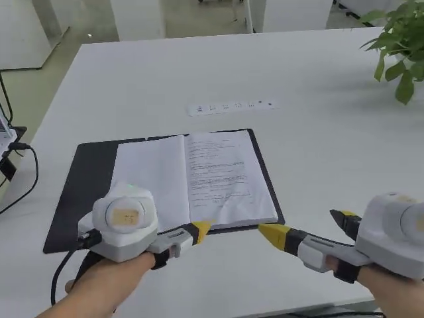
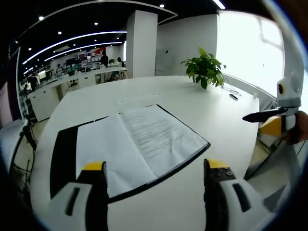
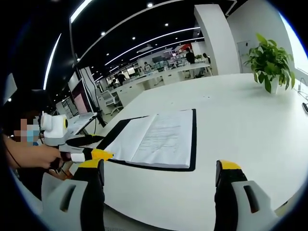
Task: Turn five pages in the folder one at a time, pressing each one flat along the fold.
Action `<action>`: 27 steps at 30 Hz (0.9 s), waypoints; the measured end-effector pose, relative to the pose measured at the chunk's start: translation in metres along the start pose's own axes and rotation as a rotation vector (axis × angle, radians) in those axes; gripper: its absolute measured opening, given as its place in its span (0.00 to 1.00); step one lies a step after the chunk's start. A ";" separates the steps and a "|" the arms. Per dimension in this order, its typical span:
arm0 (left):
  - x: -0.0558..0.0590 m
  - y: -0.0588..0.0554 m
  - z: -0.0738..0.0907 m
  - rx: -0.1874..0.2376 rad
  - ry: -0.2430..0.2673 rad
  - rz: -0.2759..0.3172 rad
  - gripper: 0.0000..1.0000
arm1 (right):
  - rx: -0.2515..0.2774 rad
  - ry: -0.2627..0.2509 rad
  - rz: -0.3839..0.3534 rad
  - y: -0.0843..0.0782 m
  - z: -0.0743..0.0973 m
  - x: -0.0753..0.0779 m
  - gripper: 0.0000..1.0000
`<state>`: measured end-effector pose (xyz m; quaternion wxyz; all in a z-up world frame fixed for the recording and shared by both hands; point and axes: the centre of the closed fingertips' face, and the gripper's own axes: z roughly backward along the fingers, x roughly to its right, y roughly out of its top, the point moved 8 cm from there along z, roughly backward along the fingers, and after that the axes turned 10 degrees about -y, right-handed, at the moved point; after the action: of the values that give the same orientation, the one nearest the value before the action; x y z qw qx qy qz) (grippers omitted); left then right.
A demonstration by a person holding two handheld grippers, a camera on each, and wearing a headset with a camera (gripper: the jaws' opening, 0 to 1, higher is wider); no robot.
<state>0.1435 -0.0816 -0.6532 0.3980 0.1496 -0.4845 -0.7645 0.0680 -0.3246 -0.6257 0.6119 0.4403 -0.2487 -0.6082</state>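
An open folder with a black cover [image 1: 89, 189] lies flat on the white table. Its left page [image 1: 149, 179] is blank and its right page [image 1: 222, 175] carries printed text. My left gripper [image 2: 155, 166] is open and empty, held just before the folder's near edge; one yellow fingertip [image 1: 201, 229] touches or nearly touches the bottom of the pages near the fold. My right gripper [image 1: 309, 225] is open and empty too, beside the folder's near right corner, apart from it. From the right gripper [image 3: 160, 164] view, the folder [image 3: 159, 137] lies ahead and the left gripper's fingertip [image 3: 101, 154] sits at its corner.
A socket strip [image 1: 232, 106] is set into the table [image 1: 318, 139] behind the folder. A potted plant [image 1: 401, 46] stands at the far right. Cables [image 1: 20, 179] hang off the table's left edge. The table's front edge runs just below both grippers.
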 end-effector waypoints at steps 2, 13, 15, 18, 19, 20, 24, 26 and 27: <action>0.002 0.001 -0.013 -0.003 -0.016 -0.021 0.75 | 0.003 0.002 -0.010 0.001 0.000 0.000 0.96; 0.014 0.000 -0.106 -0.015 -0.074 -0.066 0.53 | 0.007 -0.026 -0.039 0.005 -0.008 0.008 0.94; 0.016 -0.005 -0.117 -0.031 -0.070 -0.062 0.52 | 0.005 -0.029 -0.043 0.005 -0.009 0.009 0.94; 0.015 -0.014 -0.129 -0.070 -0.052 -0.068 0.48 | 0.002 -0.032 -0.052 0.005 -0.012 0.011 0.93; 0.015 -0.017 -0.131 -0.075 -0.052 -0.061 0.48 | 0.002 -0.038 -0.057 0.006 -0.013 0.012 0.93; 0.014 -0.019 -0.132 -0.083 -0.045 -0.065 0.47 | 0.002 -0.036 -0.061 0.006 -0.014 0.012 0.93; 0.015 -0.023 -0.136 -0.086 -0.021 -0.107 0.44 | -0.004 -0.032 -0.075 0.006 -0.020 0.011 0.92; 0.015 -0.023 -0.135 -0.084 -0.011 -0.105 0.43 | -0.009 -0.026 -0.072 0.006 -0.023 0.009 0.91; 0.014 -0.023 -0.135 -0.079 -0.007 -0.103 0.43 | -0.011 -0.025 -0.070 0.005 -0.024 0.008 0.91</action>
<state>0.2066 -0.1713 -0.7366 0.3621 0.1558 -0.4468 -0.8031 0.0923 -0.3275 -0.6348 0.5894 0.4379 -0.2373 -0.6360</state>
